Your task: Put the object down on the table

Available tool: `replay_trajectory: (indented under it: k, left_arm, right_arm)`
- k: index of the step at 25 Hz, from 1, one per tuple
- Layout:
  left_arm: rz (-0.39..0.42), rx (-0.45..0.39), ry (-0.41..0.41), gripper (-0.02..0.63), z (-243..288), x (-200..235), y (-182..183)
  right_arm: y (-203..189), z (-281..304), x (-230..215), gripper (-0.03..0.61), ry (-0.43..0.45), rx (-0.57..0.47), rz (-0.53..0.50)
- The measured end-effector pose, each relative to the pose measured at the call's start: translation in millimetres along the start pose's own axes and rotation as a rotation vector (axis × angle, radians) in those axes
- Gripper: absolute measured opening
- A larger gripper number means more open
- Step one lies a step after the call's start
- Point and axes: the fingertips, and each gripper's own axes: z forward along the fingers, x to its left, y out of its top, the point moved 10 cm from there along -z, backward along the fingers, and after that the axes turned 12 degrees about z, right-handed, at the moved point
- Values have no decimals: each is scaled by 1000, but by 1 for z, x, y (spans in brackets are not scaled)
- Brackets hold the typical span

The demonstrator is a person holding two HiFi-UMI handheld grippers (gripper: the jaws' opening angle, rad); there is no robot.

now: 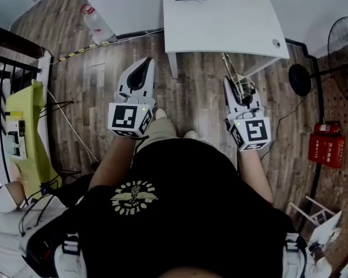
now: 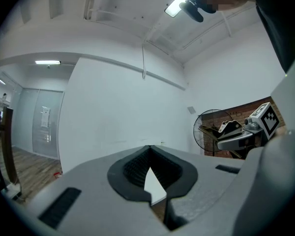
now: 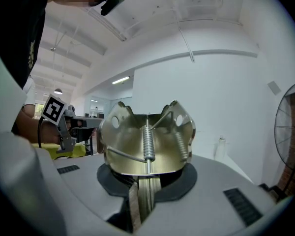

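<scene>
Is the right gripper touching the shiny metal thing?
Touching. The right gripper view shows the right gripper, jaws pressed against the lower end of the metal clamp.

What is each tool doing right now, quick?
Left tool: closed, nothing in it.
Right tool: closed on a metal spring clip.

Brass-coloured metal clip [image 3: 146, 140] w/ coil springs, thin wire bar, 2 round holes & scalloped rim. Narrow stem pinched btwn right gripper [image 3: 143, 191] jaws, wide end pointing fwd, approx level. Head view: held in the air, tip near front edge of white table [image 1: 220, 28], not resting on it.
</scene>
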Motion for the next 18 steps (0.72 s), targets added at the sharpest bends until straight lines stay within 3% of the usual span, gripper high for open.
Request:
replay_trajectory:
  k: [9, 18]
  left_arm:
    - [11, 8, -26, 7, 29, 15, -10]
    - [16, 14, -66, 8, 73, 58, -22]
  right_arm:
    - [2, 31, -7, 64, -30, 8, -4]
    - [11, 89, -14, 64, -80, 22, -2]
